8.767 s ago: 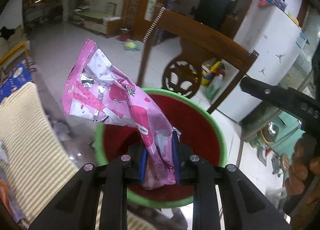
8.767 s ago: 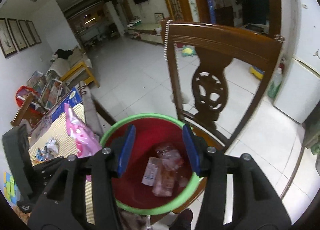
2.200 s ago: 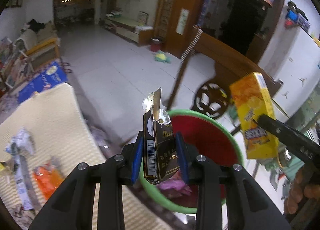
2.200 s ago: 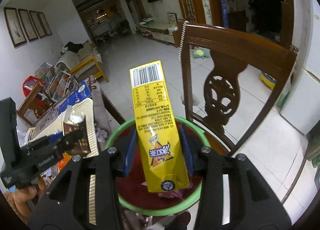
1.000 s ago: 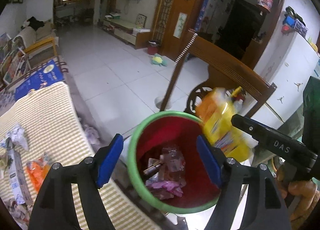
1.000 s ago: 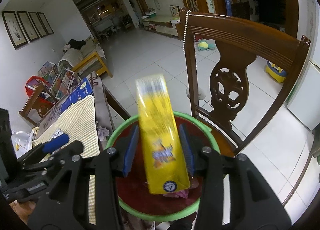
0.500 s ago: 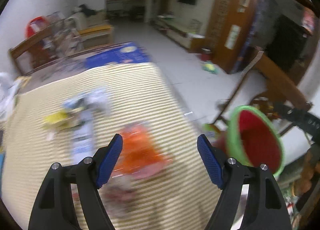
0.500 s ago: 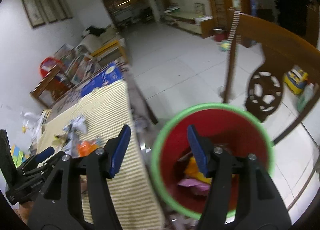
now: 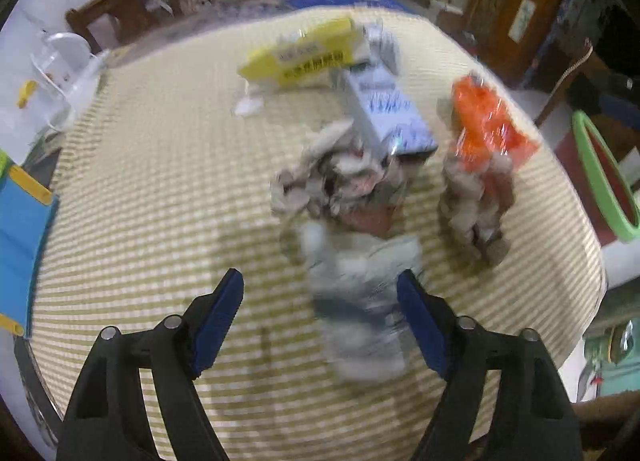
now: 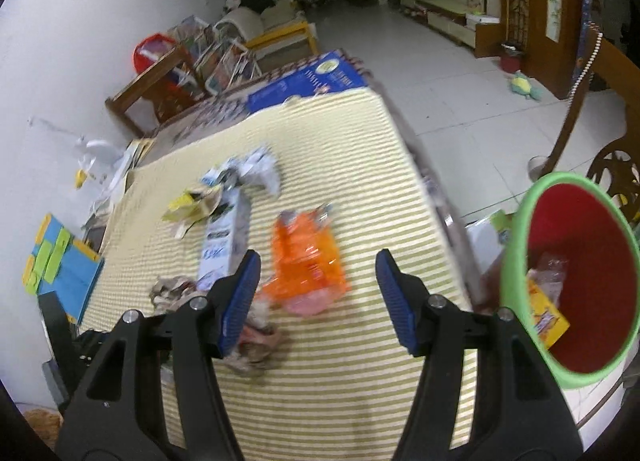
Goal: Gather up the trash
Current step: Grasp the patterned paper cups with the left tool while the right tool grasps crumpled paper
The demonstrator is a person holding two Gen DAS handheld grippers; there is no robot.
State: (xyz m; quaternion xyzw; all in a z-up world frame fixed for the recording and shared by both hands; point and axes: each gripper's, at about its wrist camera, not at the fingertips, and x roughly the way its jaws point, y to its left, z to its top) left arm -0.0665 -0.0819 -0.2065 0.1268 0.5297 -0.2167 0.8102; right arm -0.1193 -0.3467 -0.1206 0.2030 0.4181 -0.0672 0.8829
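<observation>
1. While both views are smeared with motion blur, we can see that our left gripper [image 9: 320, 321] is spread wide with nothing between its blue pads [image 9: 218, 315]; it hangs over the striped yellow tablecloth [image 9: 140, 181].
2. Just ahead of it, nearer the right-hand pad, lies a pale crumpled wrapper [image 9: 360, 301], too blurred for us to read.
3. Beyond that wrapper we see a heap of crumpled grey paper [image 9: 332, 177], touching a white and blue carton [image 9: 384, 109] that lies flat on the cloth.
4. Farther still lies a yellow box [image 9: 300, 57], just beside the carton's far end.
5. To the right of the carton sits an orange plastic bag [image 9: 486, 129], with a lumpy grey wad [image 9: 472, 201] against its near edge.
6. Our right gripper [image 10: 318, 297] is likewise released and grasps nothing; its pads [image 10: 394, 301] frame the same orange plastic bag [image 10: 306, 265] on the cloth below.
7. In the right wrist view, the carton [image 10: 222, 237] lies left of the bag, and crumpled scraps [image 10: 256, 337] sit by the left pad.
8. At the table's right edge stands the red bin with a green rim [image 10: 516, 237]; inside it we see a yellow carton [image 10: 546, 317] and clear plastic trash [image 10: 554, 265].
9. A blue book [image 10: 308, 81] lies at the far end of the table, and a wooden chair [image 10: 600, 73] stands behind the bin.
</observation>
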